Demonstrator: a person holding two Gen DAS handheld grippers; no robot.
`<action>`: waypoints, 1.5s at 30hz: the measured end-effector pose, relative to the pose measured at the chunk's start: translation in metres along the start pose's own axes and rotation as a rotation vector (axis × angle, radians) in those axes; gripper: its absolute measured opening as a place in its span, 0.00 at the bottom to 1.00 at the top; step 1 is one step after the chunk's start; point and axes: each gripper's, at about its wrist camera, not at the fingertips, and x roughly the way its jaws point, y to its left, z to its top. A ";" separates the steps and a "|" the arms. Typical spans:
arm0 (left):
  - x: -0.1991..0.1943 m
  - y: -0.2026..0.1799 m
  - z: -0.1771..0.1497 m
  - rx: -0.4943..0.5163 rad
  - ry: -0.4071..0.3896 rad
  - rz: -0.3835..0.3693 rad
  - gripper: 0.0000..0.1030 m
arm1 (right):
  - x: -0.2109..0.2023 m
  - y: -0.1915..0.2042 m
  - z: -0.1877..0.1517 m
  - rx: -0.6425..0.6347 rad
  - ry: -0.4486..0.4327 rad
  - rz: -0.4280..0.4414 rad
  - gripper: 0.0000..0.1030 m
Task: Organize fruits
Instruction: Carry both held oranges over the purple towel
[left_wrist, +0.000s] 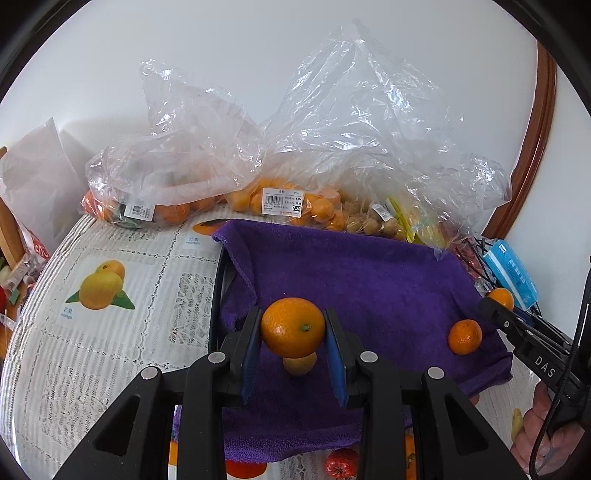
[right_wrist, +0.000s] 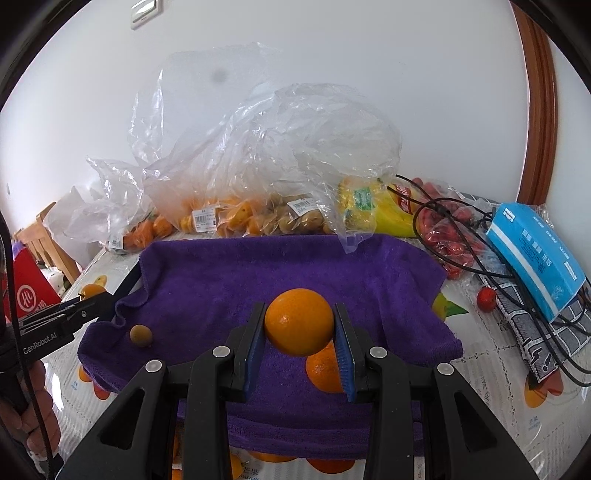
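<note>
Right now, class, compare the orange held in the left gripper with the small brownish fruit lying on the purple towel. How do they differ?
The orange is bright orange with a green stem scar; the small brownish fruit is dull tan. The orange is clearly larger. The orange is clamped in the left gripper above the purple towel, while the brownish fruit rests loose on it. Both are round.

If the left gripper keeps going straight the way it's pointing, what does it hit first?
Probably the purple towel: the left gripper, shut on an orange, points across it toward the bagged oranges at the back. Depth is hard to judge.
</note>
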 end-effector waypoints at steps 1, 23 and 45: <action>0.000 0.000 0.000 0.002 -0.005 0.003 0.30 | 0.000 0.000 0.000 0.002 0.000 -0.002 0.34; 0.005 -0.005 -0.004 0.027 0.008 0.012 0.30 | 0.002 -0.006 -0.002 0.016 0.003 -0.020 0.34; 0.006 -0.001 -0.003 0.010 0.014 0.008 0.30 | -0.002 -0.017 0.000 0.055 -0.005 -0.027 0.34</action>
